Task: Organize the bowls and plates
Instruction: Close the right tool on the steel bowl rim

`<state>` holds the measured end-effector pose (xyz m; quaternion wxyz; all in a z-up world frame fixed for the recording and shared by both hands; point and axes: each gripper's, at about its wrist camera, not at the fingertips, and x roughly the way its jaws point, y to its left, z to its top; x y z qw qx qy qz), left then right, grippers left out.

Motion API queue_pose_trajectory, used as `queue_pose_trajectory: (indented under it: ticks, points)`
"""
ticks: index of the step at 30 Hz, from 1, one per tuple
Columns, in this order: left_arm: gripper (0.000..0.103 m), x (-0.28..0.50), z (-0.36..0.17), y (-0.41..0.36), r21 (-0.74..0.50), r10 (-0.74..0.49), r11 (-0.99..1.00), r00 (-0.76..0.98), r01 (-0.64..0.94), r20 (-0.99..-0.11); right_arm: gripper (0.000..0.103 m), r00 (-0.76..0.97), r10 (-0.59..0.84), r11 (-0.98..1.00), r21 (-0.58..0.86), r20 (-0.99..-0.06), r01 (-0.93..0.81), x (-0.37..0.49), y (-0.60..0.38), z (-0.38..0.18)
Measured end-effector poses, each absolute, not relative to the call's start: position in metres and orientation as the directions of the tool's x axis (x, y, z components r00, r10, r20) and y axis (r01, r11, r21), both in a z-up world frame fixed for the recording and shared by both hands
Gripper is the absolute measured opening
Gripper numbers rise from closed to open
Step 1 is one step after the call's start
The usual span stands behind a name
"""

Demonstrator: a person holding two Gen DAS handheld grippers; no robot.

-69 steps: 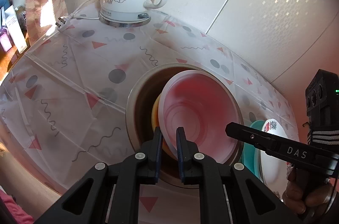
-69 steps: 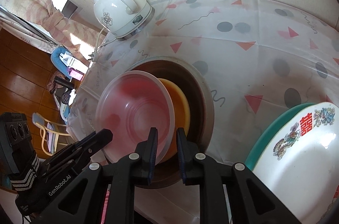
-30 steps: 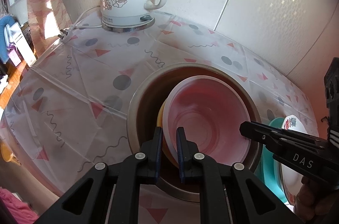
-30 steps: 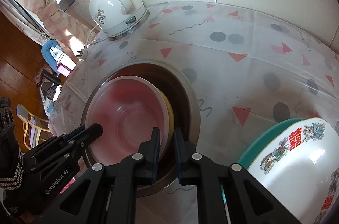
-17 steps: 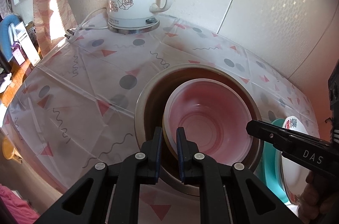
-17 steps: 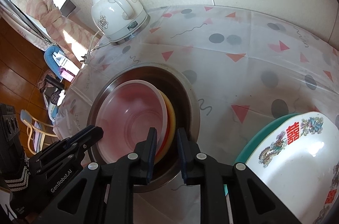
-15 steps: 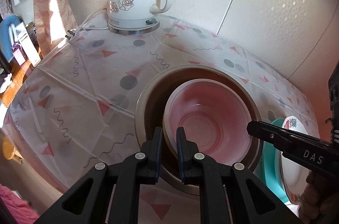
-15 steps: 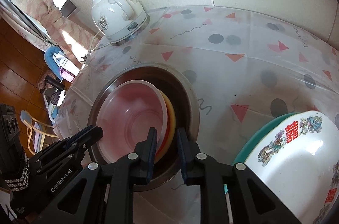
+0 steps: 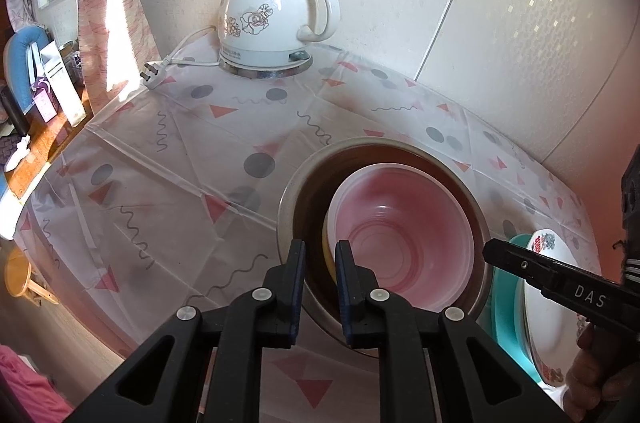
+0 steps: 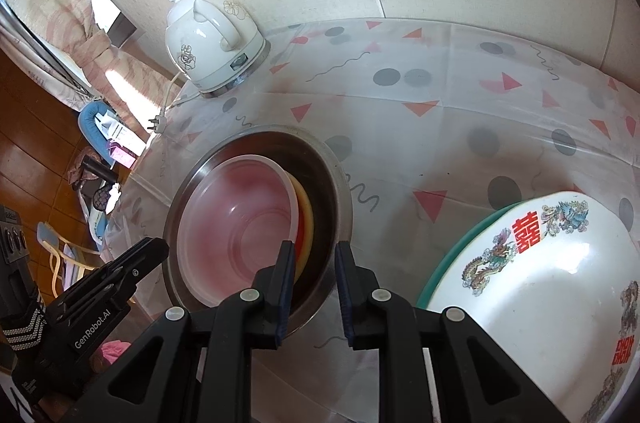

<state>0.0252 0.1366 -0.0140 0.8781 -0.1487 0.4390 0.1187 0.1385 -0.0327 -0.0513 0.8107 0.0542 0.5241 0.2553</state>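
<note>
Translucent pink plastic, thin-walled, makes up the bowl [image 9: 404,235] nested inside a yellow bowl [image 10: 305,219], both seated in the steel basin [image 9: 294,191] on the patterned tablecloth [image 9: 180,151]. It looks light and somewhat flexible, likely slick, so a firm pinch on the rim is the sensible hold; squeezing hard could bend the wall. The left gripper [image 9: 320,255] straddles the near-left edge of the nested bowls, its jaws opening and no longer pinching the rim. The right gripper [image 10: 312,257] stands slightly spread at the right rim, nothing pressed between its pads. A white decorated enamel bowl [image 10: 540,287] lies to the right, looking stiffer and heavier.
</note>
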Motion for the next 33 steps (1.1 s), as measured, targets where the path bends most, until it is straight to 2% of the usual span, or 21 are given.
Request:
queue_pose_trajectory:
  ticks: [14, 18, 33]
  points:
    - [0.018, 0.004, -0.017, 0.164, -0.201, 0.073, 0.904, 0.598, -0.379, -0.798, 0.025, 0.312, 0.469, 0.87, 0.37, -0.826, -0.326, 0.138, -0.043, -0.058]
    - [0.023, -0.001, -0.02, 0.169, -0.241, 0.031, 0.902, 0.61, -0.359, -0.792, 0.026, 0.301, 0.471, 0.867, 0.373, -0.829, -0.33, 0.138, -0.041, -0.061]
    - [0.027, 0.007, -0.03, 0.162, -0.256, -0.025, 0.921, 0.609, -0.294, -0.793, 0.025, 0.286, 0.46, 0.867, 0.355, -0.841, -0.35, 0.14, -0.033, -0.069]
